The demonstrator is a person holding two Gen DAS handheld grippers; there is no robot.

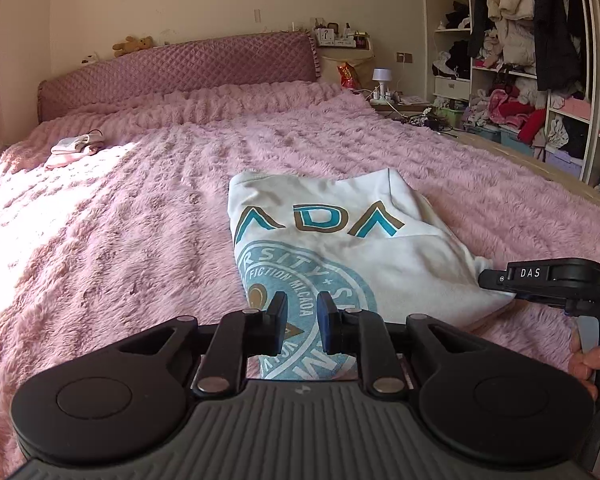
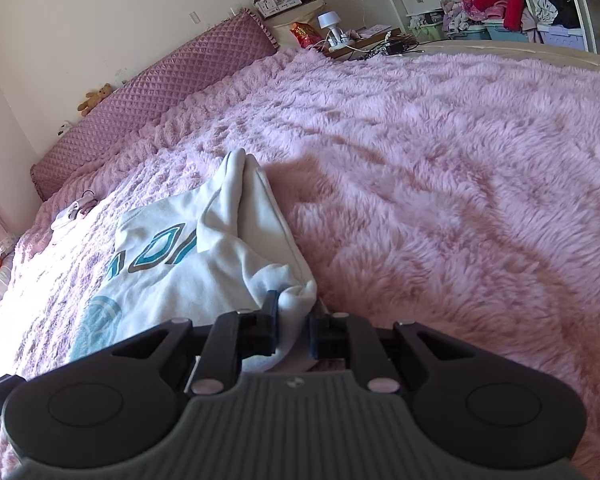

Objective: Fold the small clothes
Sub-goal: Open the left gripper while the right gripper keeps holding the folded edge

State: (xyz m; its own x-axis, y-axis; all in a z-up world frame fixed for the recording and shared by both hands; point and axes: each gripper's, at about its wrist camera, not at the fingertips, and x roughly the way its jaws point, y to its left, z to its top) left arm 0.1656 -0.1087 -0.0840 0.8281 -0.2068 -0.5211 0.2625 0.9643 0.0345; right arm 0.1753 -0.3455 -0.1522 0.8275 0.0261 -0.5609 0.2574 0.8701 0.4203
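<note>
A white T-shirt (image 1: 340, 240) with teal and brown lettering and a round teal print lies partly folded on the pink fluffy bedspread (image 1: 120, 220). My left gripper (image 1: 302, 322) hovers over the shirt's near edge, jaws slightly apart with nothing between them. My right gripper (image 2: 294, 320) is shut on the shirt's near right corner (image 2: 296, 300); it also shows from the side in the left wrist view (image 1: 496, 278). The shirt's right side (image 2: 240, 216) is folded over and raised in a ridge.
A small pale garment (image 1: 74, 148) lies far left on the bed. The quilted headboard (image 1: 180, 64) is at the back. A nightstand with a lamp (image 1: 382, 80) and open wardrobe shelves (image 1: 520, 60) stand on the right, past the bed's edge.
</note>
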